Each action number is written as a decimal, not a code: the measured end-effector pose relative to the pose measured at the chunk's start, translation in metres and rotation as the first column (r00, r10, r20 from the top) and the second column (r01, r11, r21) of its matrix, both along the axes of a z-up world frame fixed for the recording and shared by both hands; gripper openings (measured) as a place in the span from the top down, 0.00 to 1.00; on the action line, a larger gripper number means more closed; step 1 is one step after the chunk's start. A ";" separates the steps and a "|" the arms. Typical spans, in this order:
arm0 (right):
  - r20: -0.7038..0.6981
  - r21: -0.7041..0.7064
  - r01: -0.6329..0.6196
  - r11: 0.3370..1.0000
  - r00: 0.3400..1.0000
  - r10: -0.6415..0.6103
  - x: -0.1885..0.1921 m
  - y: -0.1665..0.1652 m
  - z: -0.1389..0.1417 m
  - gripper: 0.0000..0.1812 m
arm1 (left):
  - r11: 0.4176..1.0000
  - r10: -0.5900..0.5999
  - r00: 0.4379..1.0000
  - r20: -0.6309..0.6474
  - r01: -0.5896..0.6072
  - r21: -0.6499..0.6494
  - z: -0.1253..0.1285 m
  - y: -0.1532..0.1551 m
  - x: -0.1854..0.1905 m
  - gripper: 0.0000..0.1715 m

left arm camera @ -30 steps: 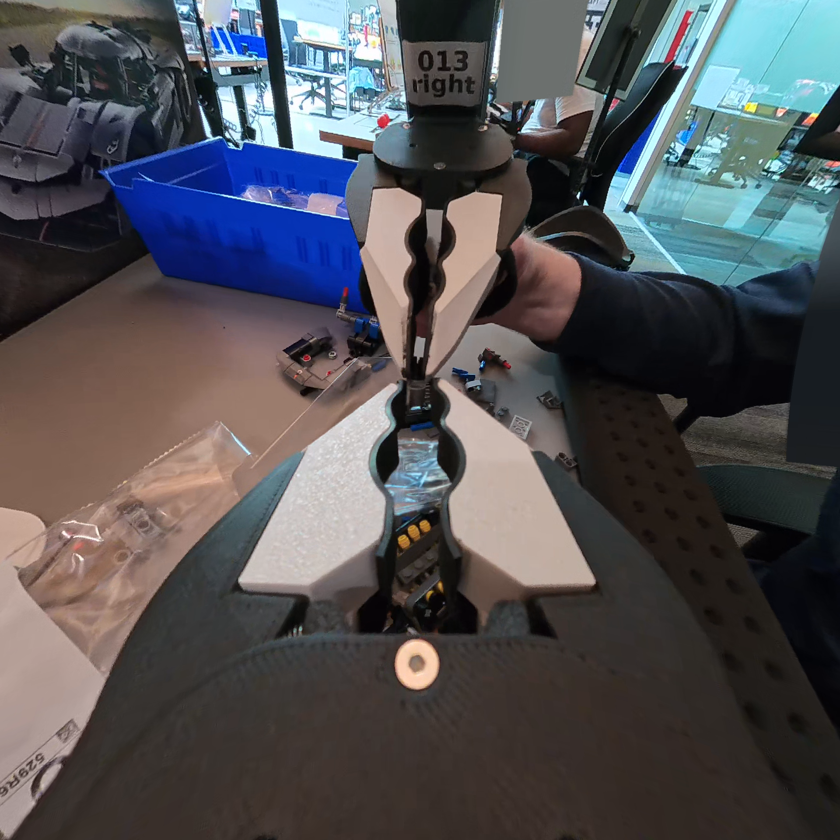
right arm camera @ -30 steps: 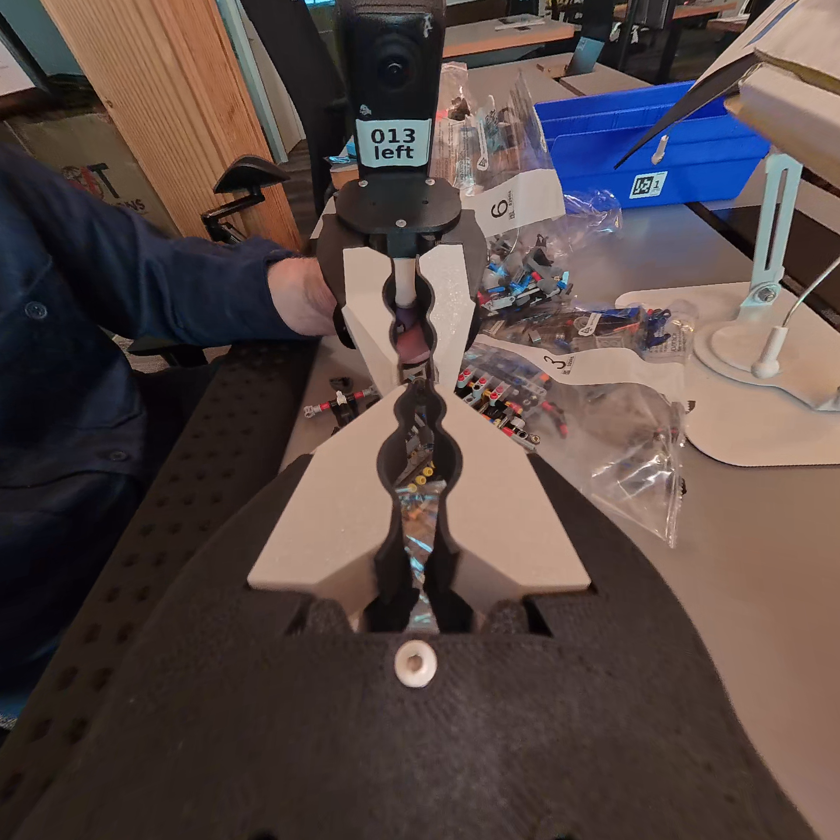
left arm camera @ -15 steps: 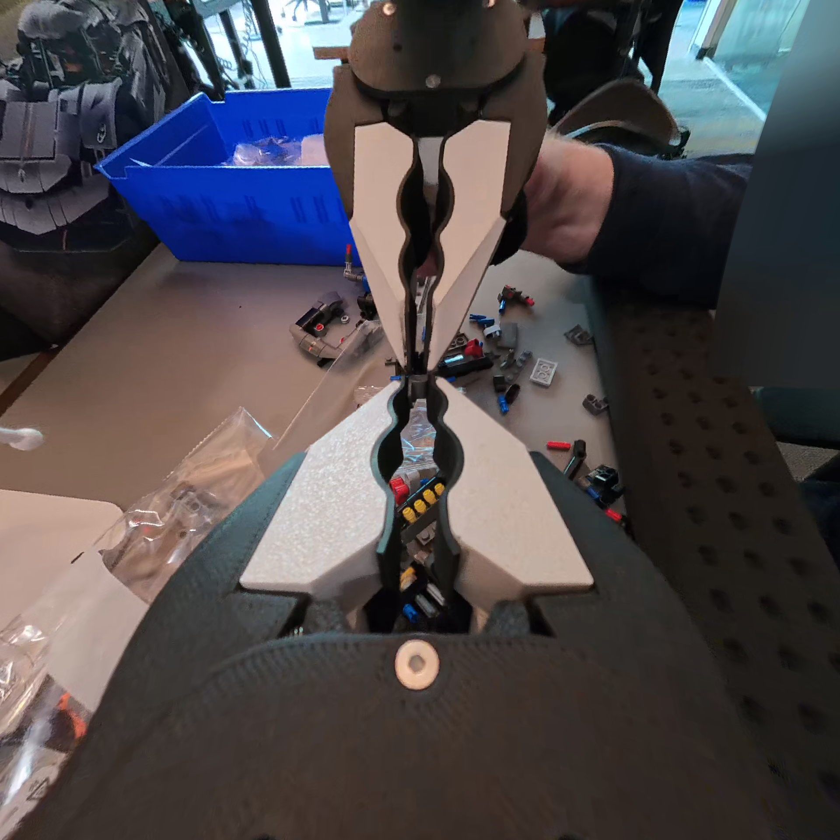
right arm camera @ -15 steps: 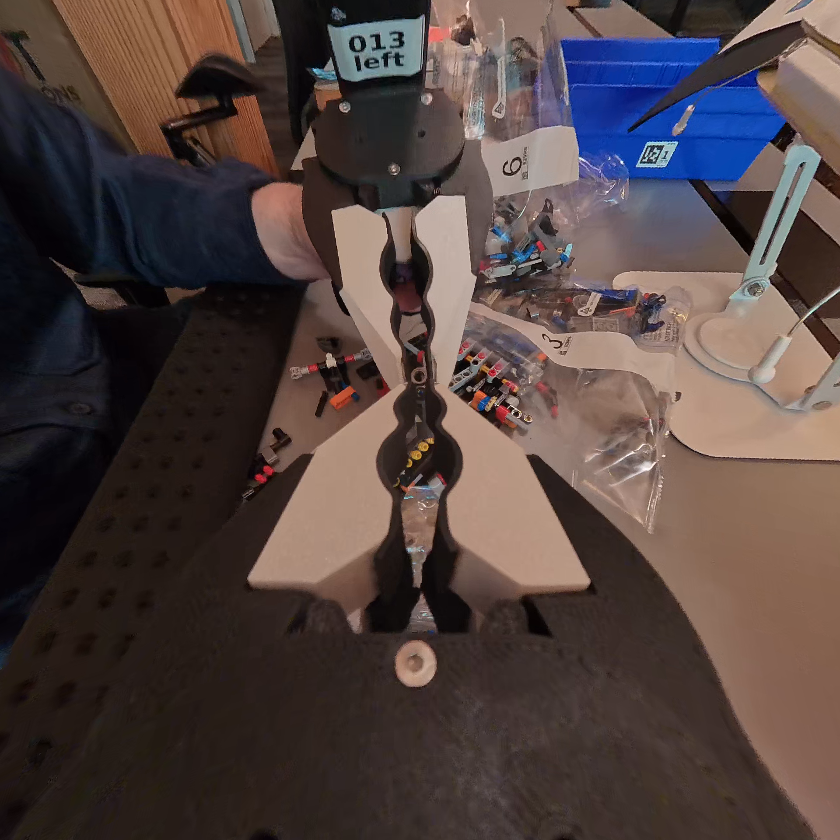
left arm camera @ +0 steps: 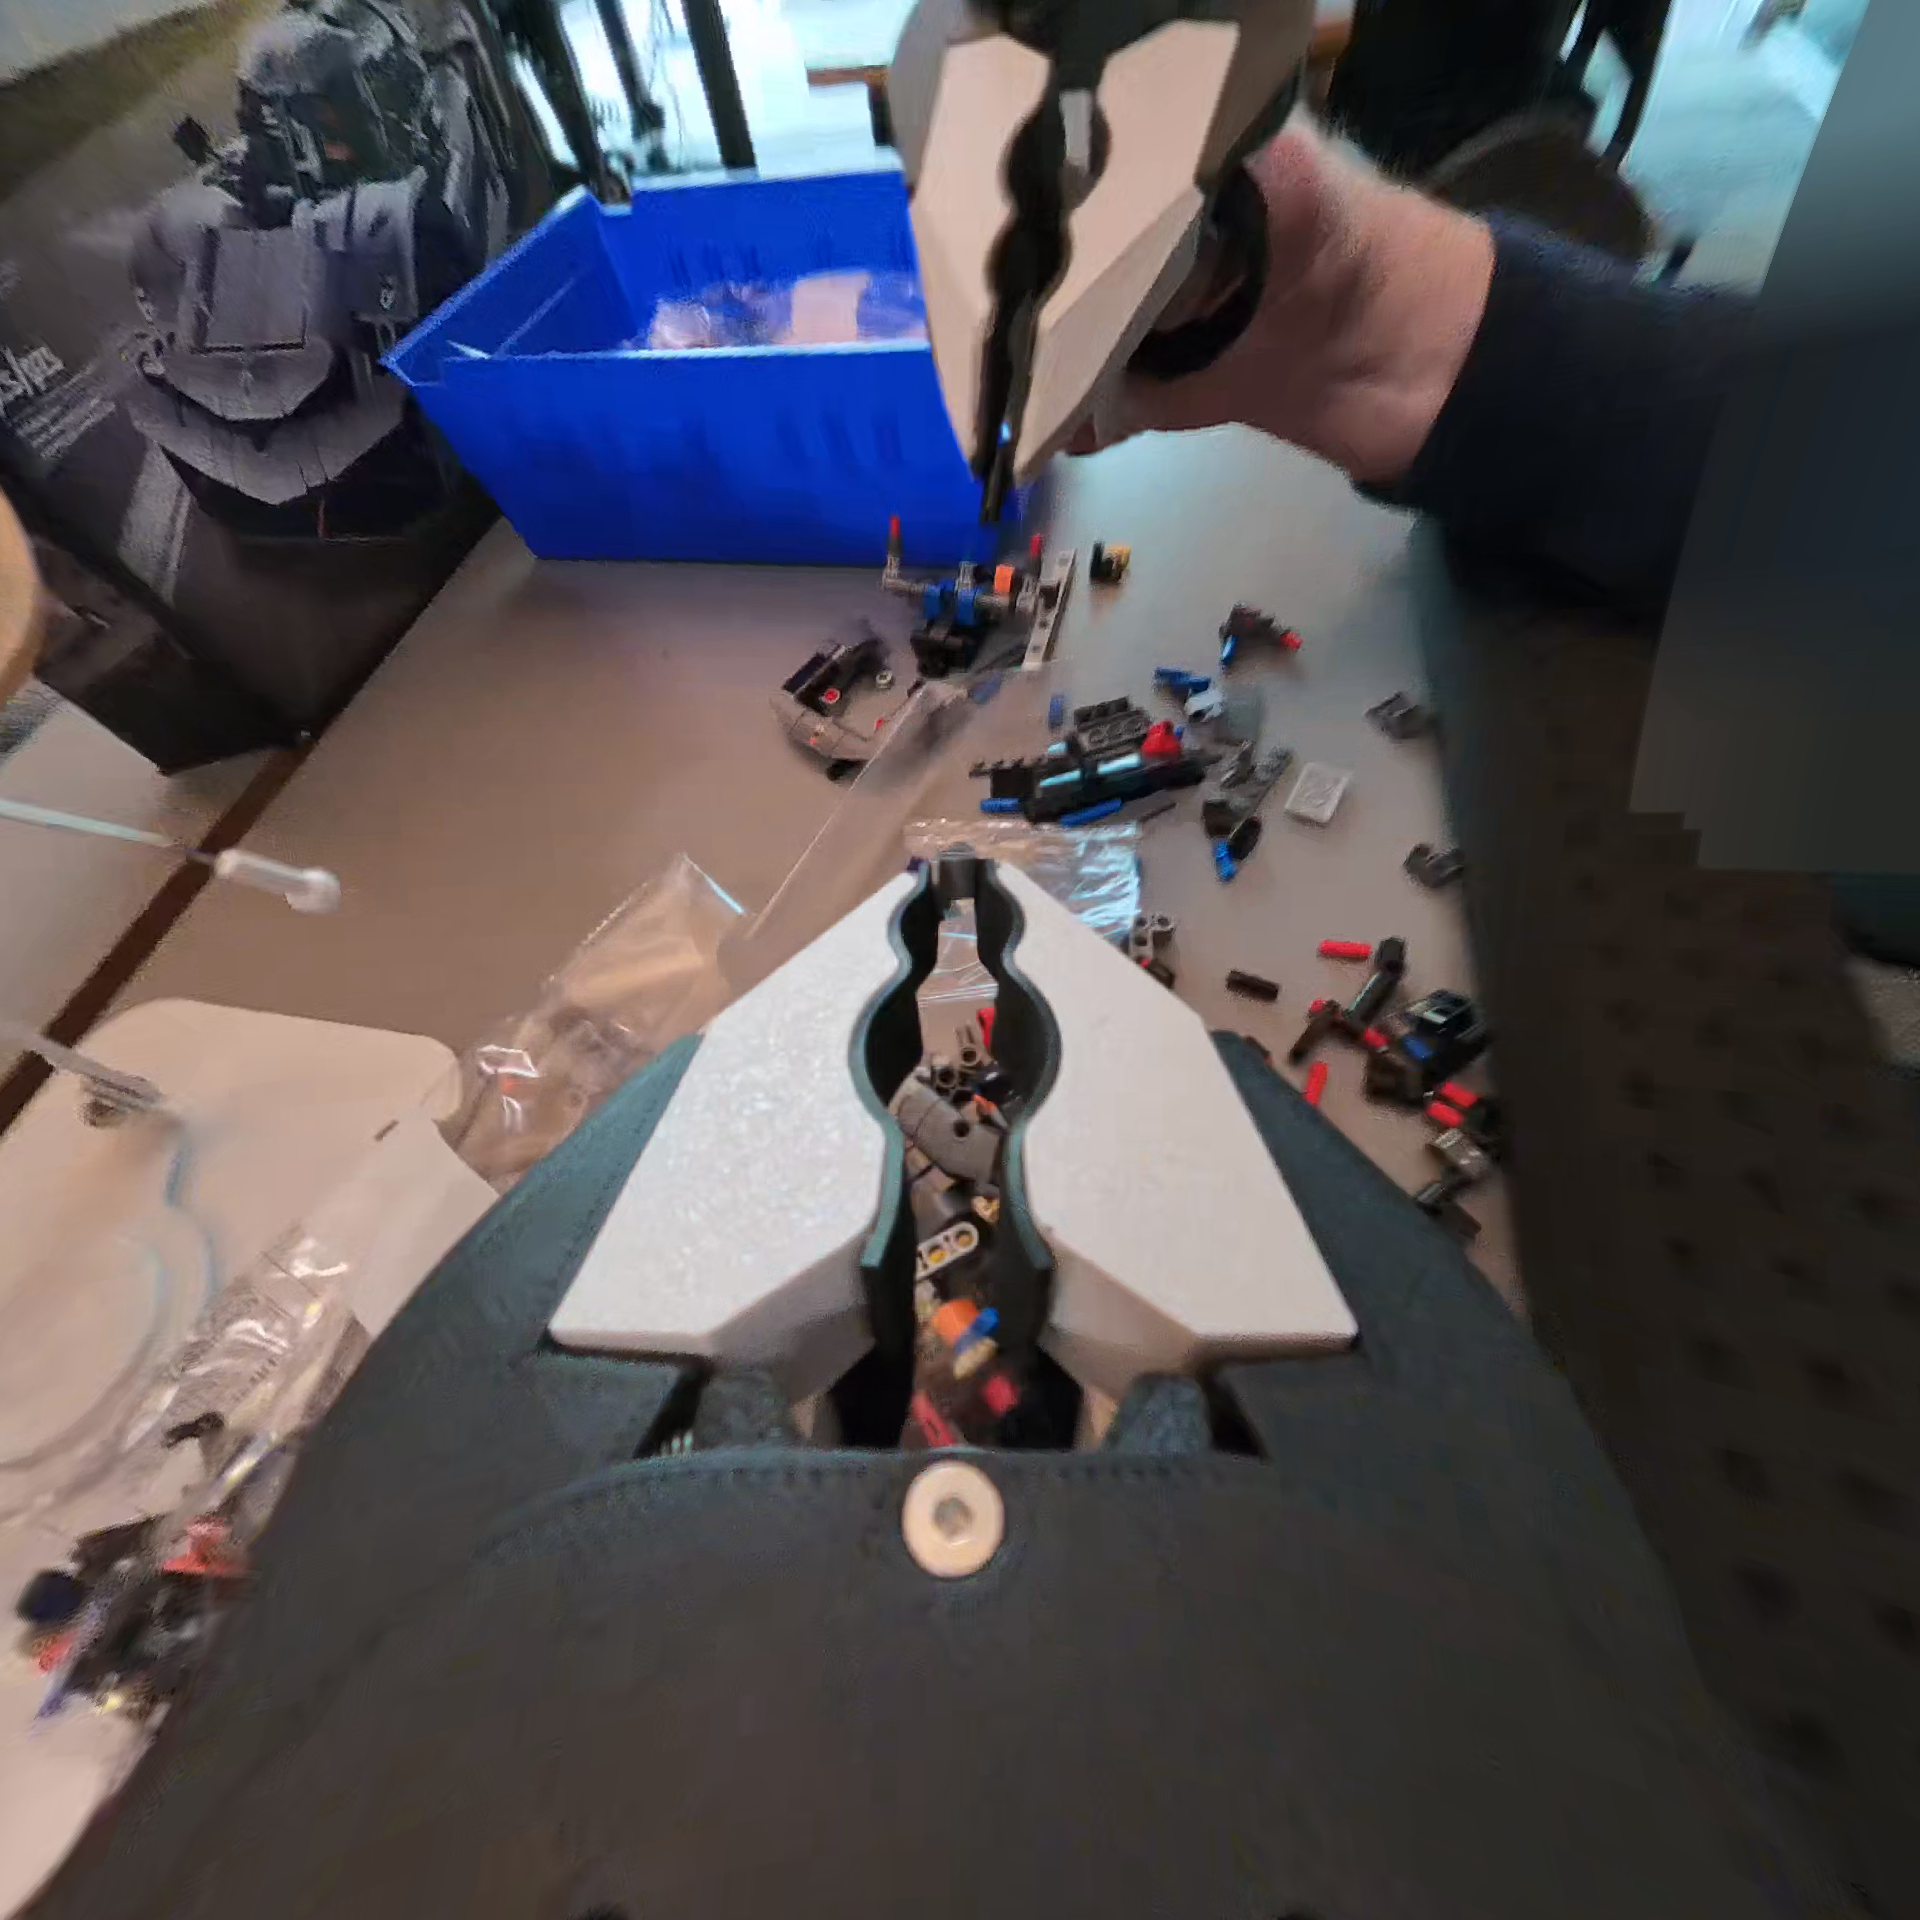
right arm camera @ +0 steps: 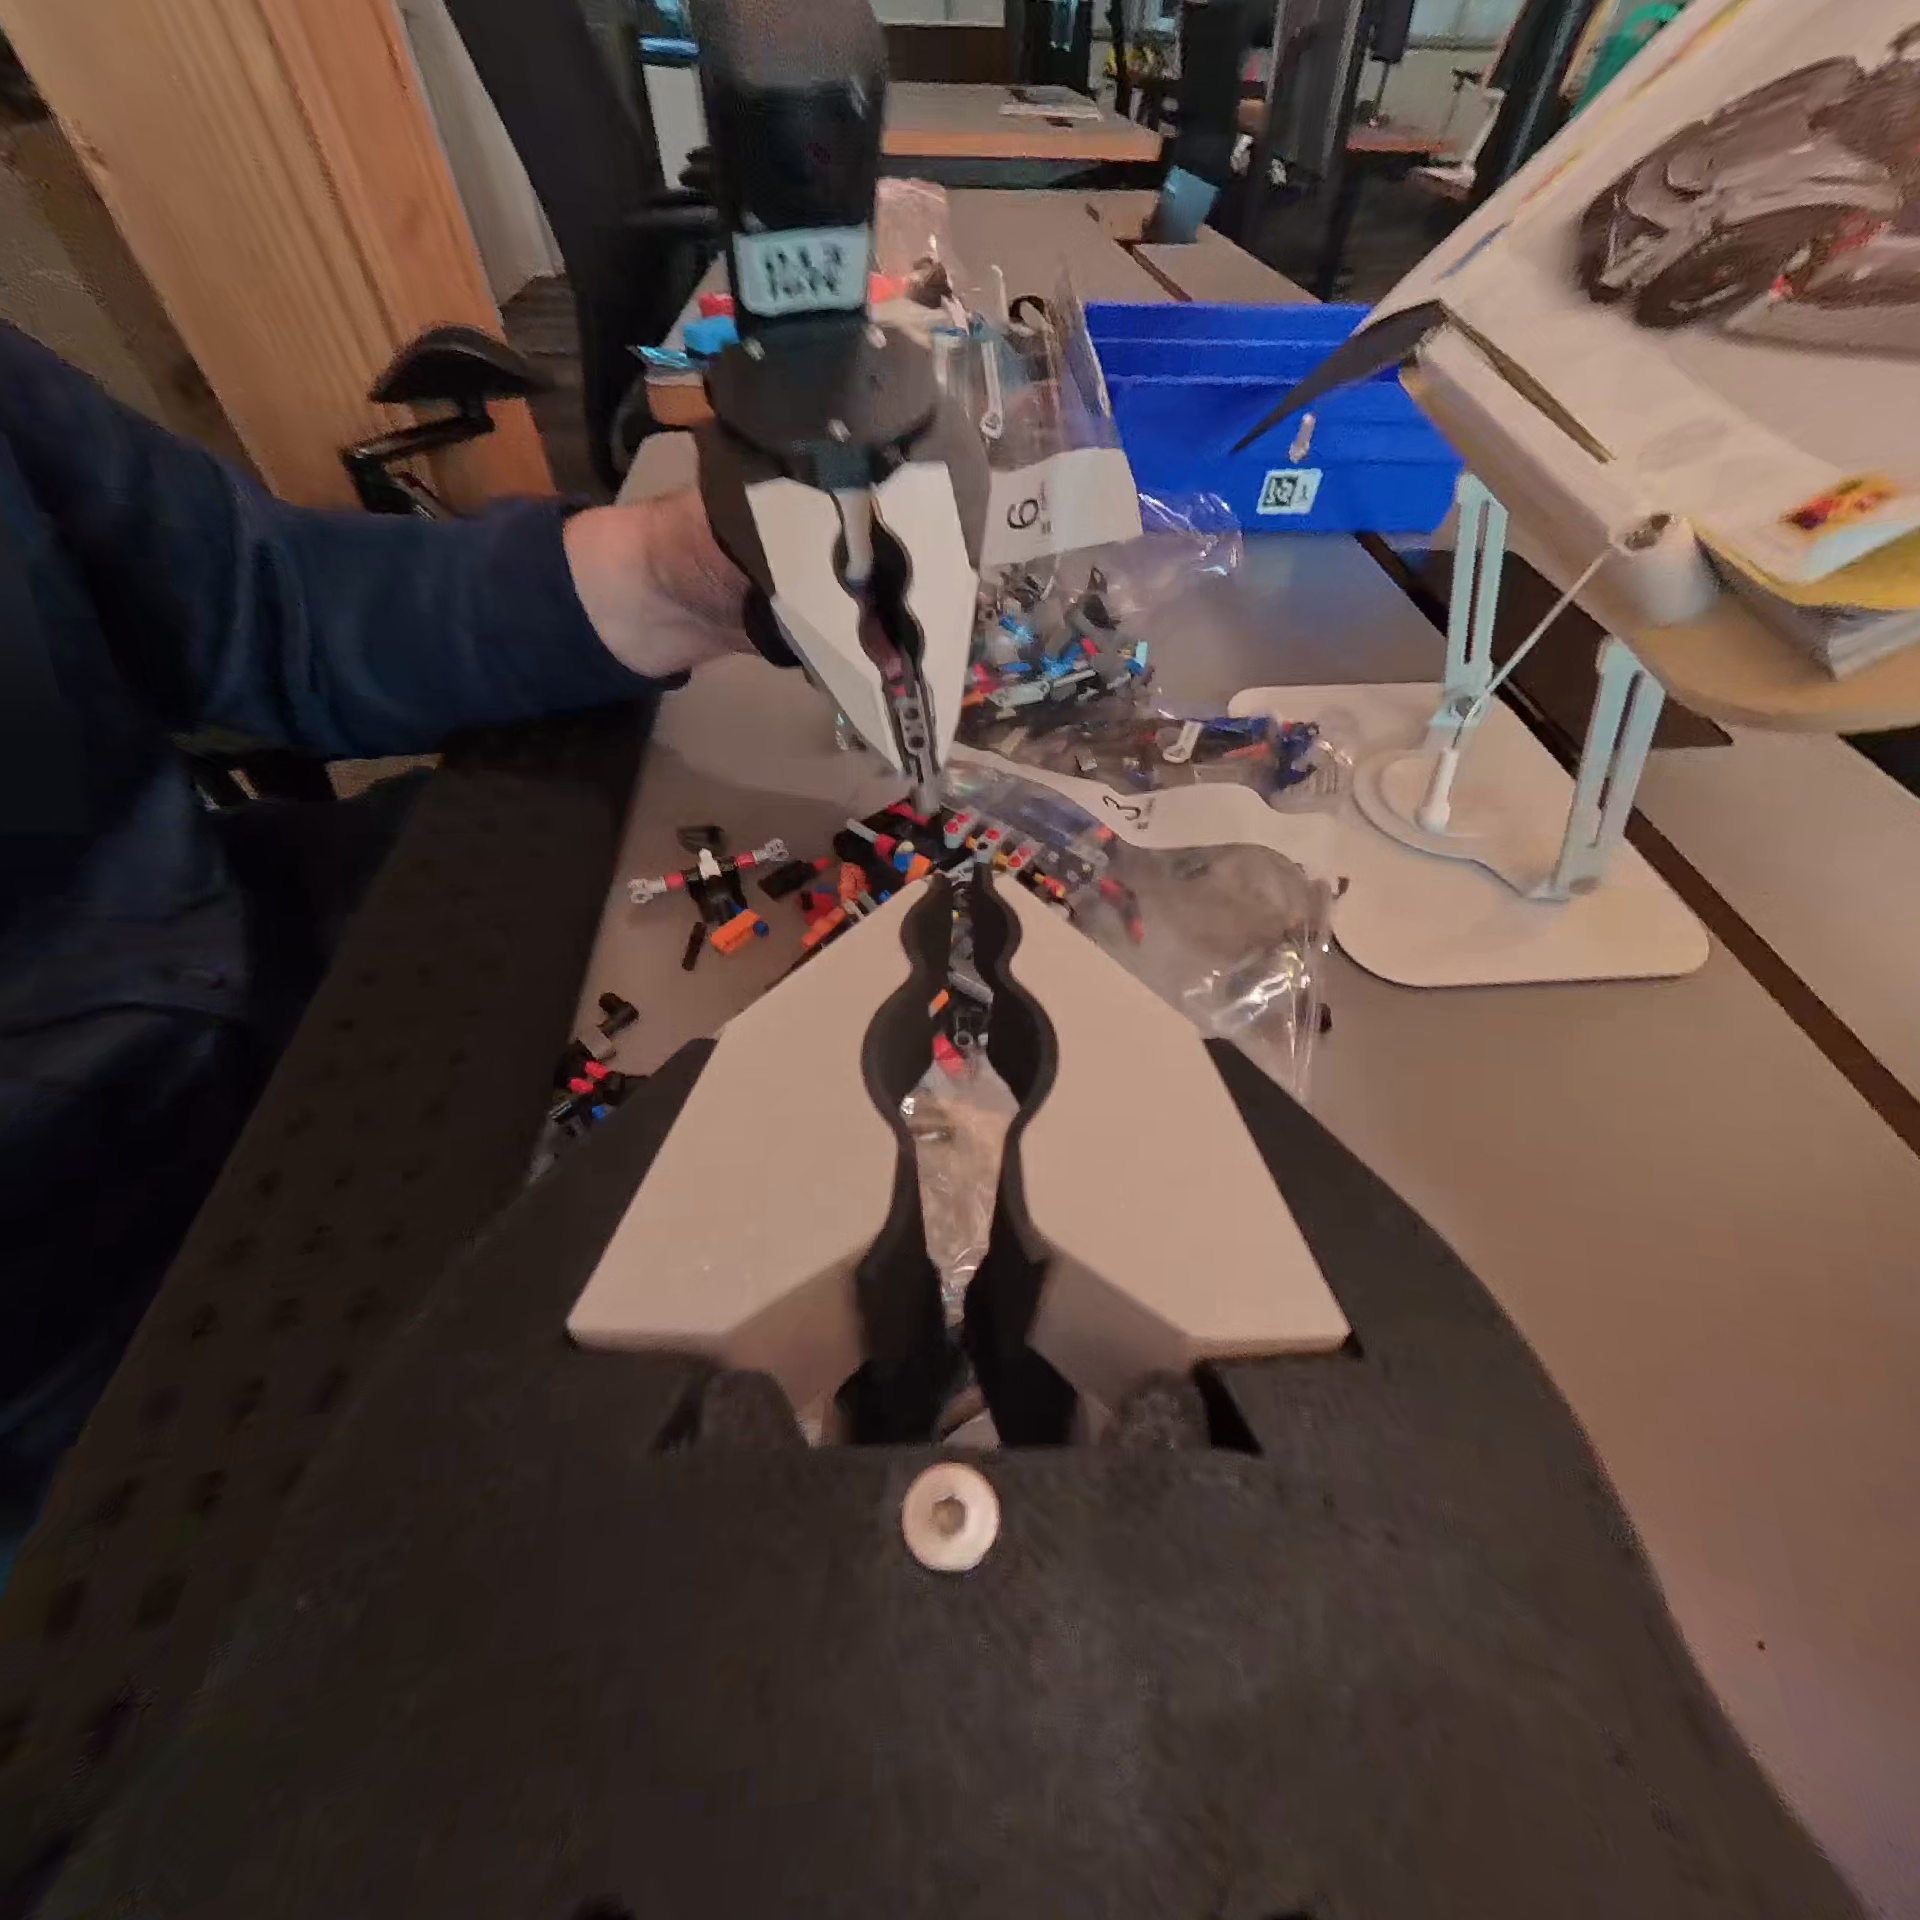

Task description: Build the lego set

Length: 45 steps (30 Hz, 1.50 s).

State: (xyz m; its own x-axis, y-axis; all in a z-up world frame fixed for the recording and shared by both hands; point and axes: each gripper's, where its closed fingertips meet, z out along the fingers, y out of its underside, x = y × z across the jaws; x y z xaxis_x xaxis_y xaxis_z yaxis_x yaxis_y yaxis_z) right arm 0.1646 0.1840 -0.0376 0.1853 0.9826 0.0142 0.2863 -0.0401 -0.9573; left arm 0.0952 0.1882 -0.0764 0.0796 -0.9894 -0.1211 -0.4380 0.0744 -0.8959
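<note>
On the left, the left gripper (left arm camera: pixel 958 883) hangs over the grey worktop (left arm camera: pixel 582 748), its fingers clenched on a small dark lego piece (left arm camera: pixel 956 871) at the tips, above a clear plastic bag (left arm camera: pixel 1049 862). Loose lego pieces (left arm camera: pixel 1122 764) lie scattered mid-worktop before a blue bin (left arm camera: pixel 686 416). To the right, the right gripper (left arm camera: pixel 995 488) is raised in a person's hand (left arm camera: pixel 1340 343), fingers pressed nearly together; whether they pinch anything cannot be told through the blur.
</note>
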 end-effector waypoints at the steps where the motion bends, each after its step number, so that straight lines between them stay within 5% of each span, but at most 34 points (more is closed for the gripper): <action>1: 0.019 -0.020 -0.007 1.000 1.000 0.008 -0.004 0.000 -0.008 1.00 | 1.000 -0.018 0.999 -0.029 0.018 0.011 -0.005 -0.004 0.007 0.97; 6: 0.201 -0.079 -0.038 0.996 0.978 0.054 -0.022 -0.002 -0.052 0.99 | 0.999 -0.042 0.997 -0.063 0.040 -0.020 -0.026 -0.010 0.017 0.97; 14: 0.283 -0.159 -0.035 0.987 0.956 0.080 -0.012 -0.006 -0.074 0.99 | 0.997 -0.043 0.997 -0.065 0.039 -0.061 -0.032 -0.008 0.019 0.97; 22: 0.478 -0.367 -0.088 0.926 0.836 0.269 -0.009 -0.036 -0.134 0.95 | 0.982 -0.068 0.998 -0.004 0.066 -0.174 -0.033 -0.012 0.028 0.97; 28: 0.375 -0.242 -0.119 0.963 0.904 0.206 -0.020 -0.028 -0.101 0.96 | 0.973 -0.072 0.996 0.045 0.080 -0.215 -0.028 -0.013 0.031 0.97; 36: 0.330 -0.123 -0.074 0.990 0.937 0.111 -0.032 -0.013 -0.088 0.91 | 0.965 -0.079 0.995 0.066 0.093 -0.245 -0.029 -0.016 0.037 0.97; 45: 0.332 -0.090 -0.023 0.996 0.942 0.052 -0.029 -0.002 -0.085 0.98 | 0.980 -0.048 0.999 0.003 0.048 -0.195 -0.039 -0.009 0.040 0.92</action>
State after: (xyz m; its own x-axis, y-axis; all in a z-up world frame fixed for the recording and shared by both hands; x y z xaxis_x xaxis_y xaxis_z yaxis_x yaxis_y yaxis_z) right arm 0.1356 0.1822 -0.1230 0.1473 0.9890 -0.0134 0.5911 -0.0988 -0.8005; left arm 0.1348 0.1788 -0.1155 0.0311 -0.9967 0.0745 -0.4393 -0.0806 -0.8947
